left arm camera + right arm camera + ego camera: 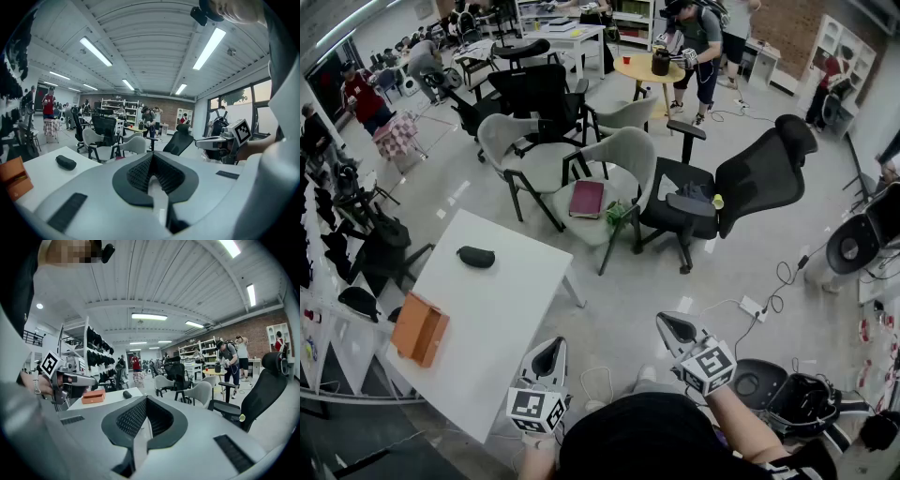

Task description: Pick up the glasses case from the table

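Note:
The black glasses case (475, 256) lies on the far part of the white table (502, 319) at the left. It also shows in the left gripper view (65, 162) and, small, in the right gripper view (127, 394). My left gripper (553, 345) is held over the table's near right corner, well short of the case, jaws shut and empty (152, 157). My right gripper (667, 322) hovers over the floor to the right of the table, its jaws together with nothing in them (146, 401). Each gripper appears in the other's view: right gripper (225, 140), left gripper (70, 378).
An orange box (419, 328) sits at the table's left edge. Beyond the table stand grey chairs, one with a red book (587, 199), and a black office chair (750, 183). Shelves of dark goods (328, 234) line the left. People stand at the back.

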A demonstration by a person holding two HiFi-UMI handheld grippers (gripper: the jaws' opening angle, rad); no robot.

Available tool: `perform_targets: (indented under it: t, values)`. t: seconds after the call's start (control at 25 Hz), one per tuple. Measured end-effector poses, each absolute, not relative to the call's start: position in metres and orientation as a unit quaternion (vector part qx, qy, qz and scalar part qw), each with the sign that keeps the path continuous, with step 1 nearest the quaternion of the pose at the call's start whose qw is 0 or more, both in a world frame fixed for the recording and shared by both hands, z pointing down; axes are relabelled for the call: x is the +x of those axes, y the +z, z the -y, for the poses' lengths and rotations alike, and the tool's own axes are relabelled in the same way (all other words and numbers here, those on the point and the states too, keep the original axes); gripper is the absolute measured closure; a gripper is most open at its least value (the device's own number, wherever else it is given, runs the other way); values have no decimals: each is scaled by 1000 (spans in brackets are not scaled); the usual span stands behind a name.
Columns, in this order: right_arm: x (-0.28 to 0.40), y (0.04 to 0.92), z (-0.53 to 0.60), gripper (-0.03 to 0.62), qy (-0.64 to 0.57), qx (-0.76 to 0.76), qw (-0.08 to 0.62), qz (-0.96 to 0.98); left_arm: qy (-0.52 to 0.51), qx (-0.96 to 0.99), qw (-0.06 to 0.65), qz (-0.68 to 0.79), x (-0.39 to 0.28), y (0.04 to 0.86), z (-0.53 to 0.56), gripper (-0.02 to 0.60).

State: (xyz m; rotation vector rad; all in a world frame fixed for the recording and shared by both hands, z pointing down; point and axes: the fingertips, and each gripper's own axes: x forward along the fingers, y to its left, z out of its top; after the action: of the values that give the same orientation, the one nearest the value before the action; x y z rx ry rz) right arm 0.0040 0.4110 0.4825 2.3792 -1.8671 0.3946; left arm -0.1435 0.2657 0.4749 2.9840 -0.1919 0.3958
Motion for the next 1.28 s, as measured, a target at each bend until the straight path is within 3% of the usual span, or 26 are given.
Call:
perform_targets:
  t: [0.92, 1.28]
  values:
    - [131, 507, -478, 568, 164, 772, -21, 614, 152, 984, 55, 76, -1, 483, -322, 561]
    - [177, 531, -450, 568, 193, 785, -29, 588, 173, 979, 63, 81, 28, 503, -279, 561]
